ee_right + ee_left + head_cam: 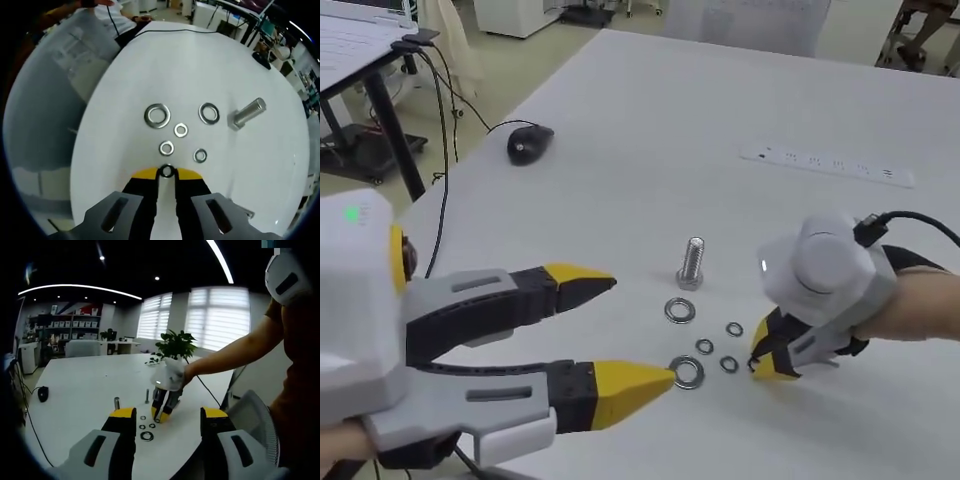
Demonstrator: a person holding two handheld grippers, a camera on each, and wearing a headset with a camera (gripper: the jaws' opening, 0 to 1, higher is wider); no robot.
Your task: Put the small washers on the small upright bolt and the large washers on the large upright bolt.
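The large bolt point(691, 263) stands upright on the white table point(620, 150). In front of it lie two large washers point(680, 310) point(687, 372) and three small washers point(734, 329) point(704, 346) point(729, 364). My right gripper point(767, 366) points down at the table just right of them, its yellow tips shut on a small washer point(167, 171). My left gripper point(645, 330) hovers open at the near left with nothing between its jaws. In the left gripper view a thin small bolt point(147, 396) stands upright beside the large bolt point(117, 403).
A black mouse point(530, 144) with its cable lies at the far left of the table. A white power strip point(825, 163) lies at the far right. A dark desk point(360, 60) stands off the left edge. The table's near edge is close below the washers.
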